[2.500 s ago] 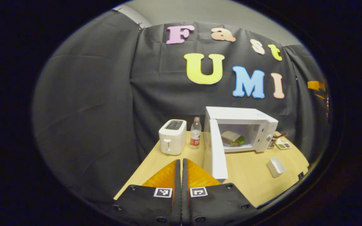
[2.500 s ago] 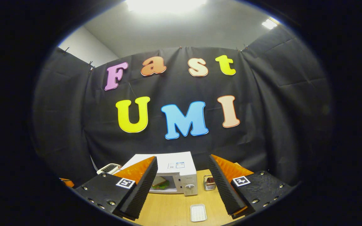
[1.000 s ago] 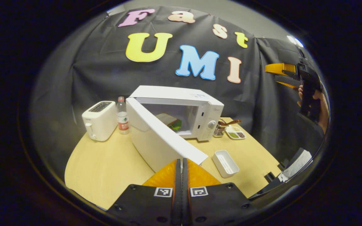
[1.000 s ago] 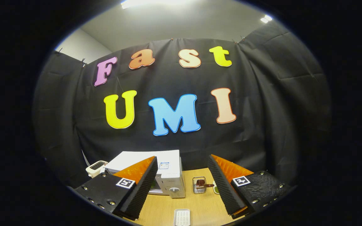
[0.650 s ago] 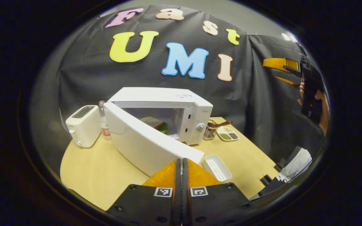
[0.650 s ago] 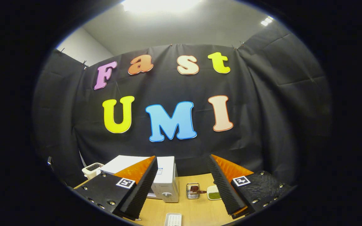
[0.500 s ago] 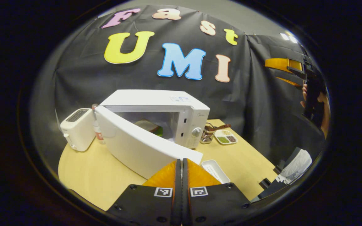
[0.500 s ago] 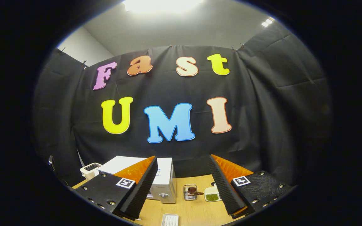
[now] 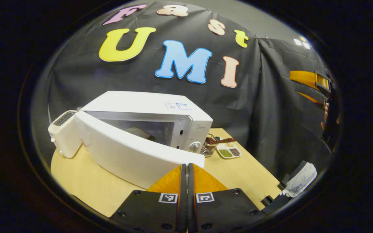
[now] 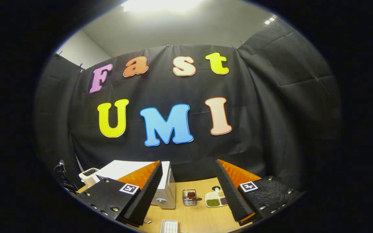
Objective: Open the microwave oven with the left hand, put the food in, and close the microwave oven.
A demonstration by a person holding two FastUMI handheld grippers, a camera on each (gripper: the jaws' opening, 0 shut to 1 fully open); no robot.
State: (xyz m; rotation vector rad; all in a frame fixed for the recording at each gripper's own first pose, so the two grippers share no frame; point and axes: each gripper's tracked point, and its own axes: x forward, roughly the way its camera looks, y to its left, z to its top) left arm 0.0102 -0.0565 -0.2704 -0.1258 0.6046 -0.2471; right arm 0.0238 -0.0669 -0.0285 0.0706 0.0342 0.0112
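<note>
The white microwave (image 9: 141, 103) stands on the wooden table (image 9: 76, 181) with its door (image 9: 131, 155) swung partway toward the body. Inside, the sandwich (image 9: 138, 132) shows through the narrow gap. My left gripper (image 9: 186, 166) is shut, empty, with its tips against the door's free edge. My right gripper (image 10: 188, 184) is open and empty, held high above the table; it also appears at the far right of the left gripper view (image 9: 309, 85) with a hand on it. In the right gripper view the microwave (image 10: 165, 186) sits low behind the left finger.
A white toaster (image 9: 62, 132) stands left of the microwave. A wire holder with a spoon (image 9: 210, 145) and a small dish of seasonings (image 9: 228, 151) sit to its right. A white tray (image 10: 169, 226) lies near the table's front. White cloth (image 9: 298, 183) hangs off the table's right edge.
The microwave door has swung from wide open to nearly closed as my shut left gripper pushed it. The right gripper stayed raised and open, drifting right.
</note>
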